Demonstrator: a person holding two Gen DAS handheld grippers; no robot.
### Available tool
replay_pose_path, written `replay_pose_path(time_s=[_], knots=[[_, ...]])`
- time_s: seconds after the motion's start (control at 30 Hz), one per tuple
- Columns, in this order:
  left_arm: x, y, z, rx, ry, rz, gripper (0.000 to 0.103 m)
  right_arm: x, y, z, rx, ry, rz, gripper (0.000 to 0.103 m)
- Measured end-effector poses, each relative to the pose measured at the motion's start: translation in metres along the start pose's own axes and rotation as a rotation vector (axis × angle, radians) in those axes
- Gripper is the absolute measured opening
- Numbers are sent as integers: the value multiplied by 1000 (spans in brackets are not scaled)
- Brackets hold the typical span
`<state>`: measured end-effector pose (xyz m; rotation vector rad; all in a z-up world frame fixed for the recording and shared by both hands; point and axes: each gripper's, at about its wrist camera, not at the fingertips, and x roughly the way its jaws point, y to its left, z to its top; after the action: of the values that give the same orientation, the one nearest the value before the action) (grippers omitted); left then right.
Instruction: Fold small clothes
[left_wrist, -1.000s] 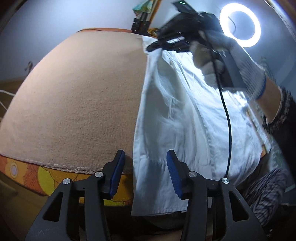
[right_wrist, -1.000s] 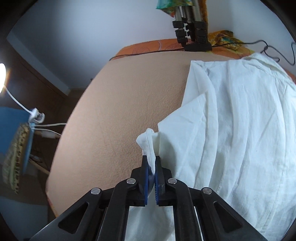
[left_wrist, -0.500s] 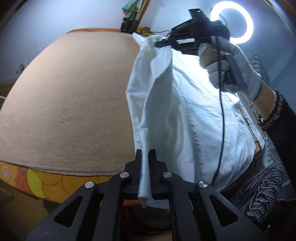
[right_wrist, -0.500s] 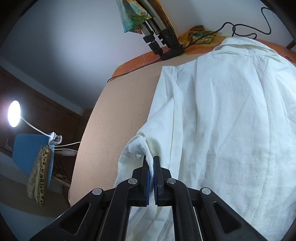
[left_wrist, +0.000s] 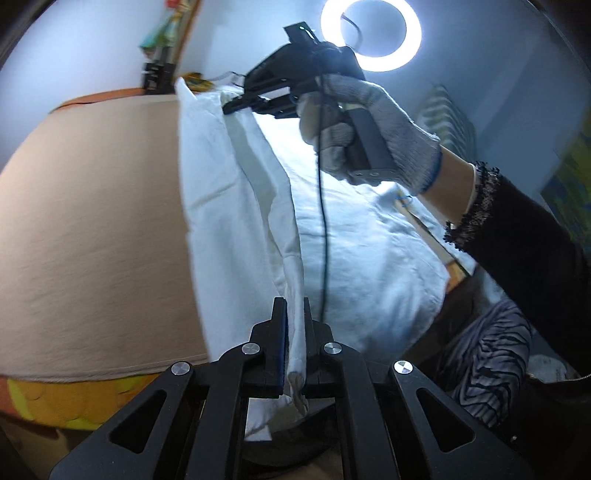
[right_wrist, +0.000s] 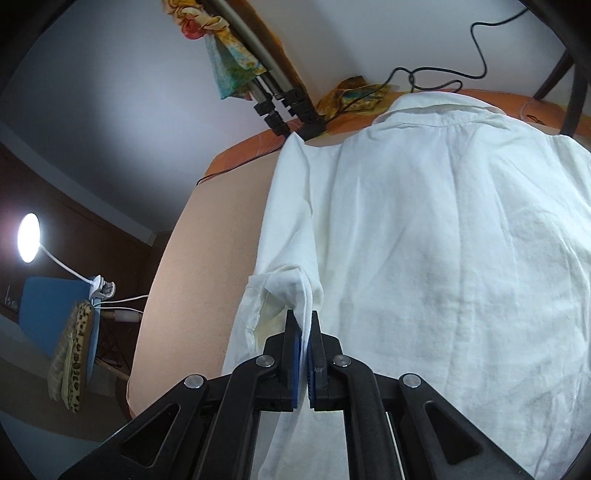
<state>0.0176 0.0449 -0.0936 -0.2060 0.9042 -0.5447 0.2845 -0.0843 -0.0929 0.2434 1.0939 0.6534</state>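
2 claws pinch crumpled white cotton shirt (right_wrist: 424, 240) edges.

Left wrist view: glowing white ring light (left_wrist: 371, 34) blows out at top, backlighting the white cotton shirt (left_wrist: 236, 206) — folds shadowed, beige felt counter (left_wrist: 92, 229) motion-blurred. Right wrist view: sharper, dim — small round white desk lamp (right_wrist: 28, 238) flares at left. Both show fisheye bending and dark vignetted corners.
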Motion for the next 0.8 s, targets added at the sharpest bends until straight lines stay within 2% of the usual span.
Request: replay_pose_path(time_s=[0.27, 0.47, 0.57, 0.7, 0.8], knots=[[30, -25, 6, 74, 89, -35, 4, -9, -51, -12, 72, 0, -50, 1], [49, -33, 6, 98, 136, -26, 4, -1, -65, -17, 77, 10, -97, 1], [51, -34, 5, 108, 143, -25, 4, -2, -65, -18, 63, 11, -86, 6], [53, -40, 4, 121, 157, -30, 14, -20, -62, -23, 40, -16, -94, 45], [46, -49, 0, 157, 156, -33, 15, -43, -65, -27, 43, -35, -69, 49]])
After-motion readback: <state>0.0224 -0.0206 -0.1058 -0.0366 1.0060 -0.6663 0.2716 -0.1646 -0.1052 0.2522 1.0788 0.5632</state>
